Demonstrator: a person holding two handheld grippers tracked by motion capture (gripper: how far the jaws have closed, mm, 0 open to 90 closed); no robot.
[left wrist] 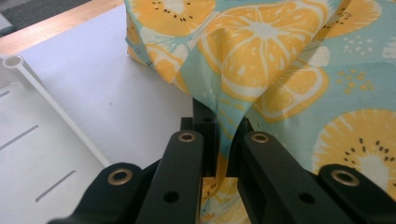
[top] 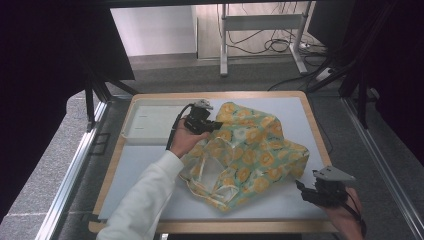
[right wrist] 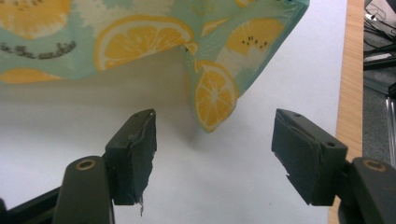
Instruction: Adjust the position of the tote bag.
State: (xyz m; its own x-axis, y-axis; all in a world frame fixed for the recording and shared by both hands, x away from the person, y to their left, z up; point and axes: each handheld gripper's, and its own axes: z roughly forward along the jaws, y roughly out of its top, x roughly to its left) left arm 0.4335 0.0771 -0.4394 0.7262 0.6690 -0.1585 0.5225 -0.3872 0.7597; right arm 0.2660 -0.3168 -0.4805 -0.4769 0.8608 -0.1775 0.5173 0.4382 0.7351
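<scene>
Overhead, a crumpled cloth [top: 247,155] printed with orange slices on teal lay across the middle of a white-topped table [top: 150,165]. At its far left edge, the left gripper [top: 212,125], held by a hand in a white sleeve [top: 145,200], had its jaws pinched together on a fold of the cloth [left wrist: 261,60]. Just beside it sat a white tray [top: 147,125]. Near the table's front right corner, the right gripper [top: 312,192] hovered with jaws spread apart, close to a hanging corner of the cloth [right wrist: 215,93] but not touching it.

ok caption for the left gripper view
Left gripper pinching a fold of citrus-print cloth beside a white tray.
</scene>
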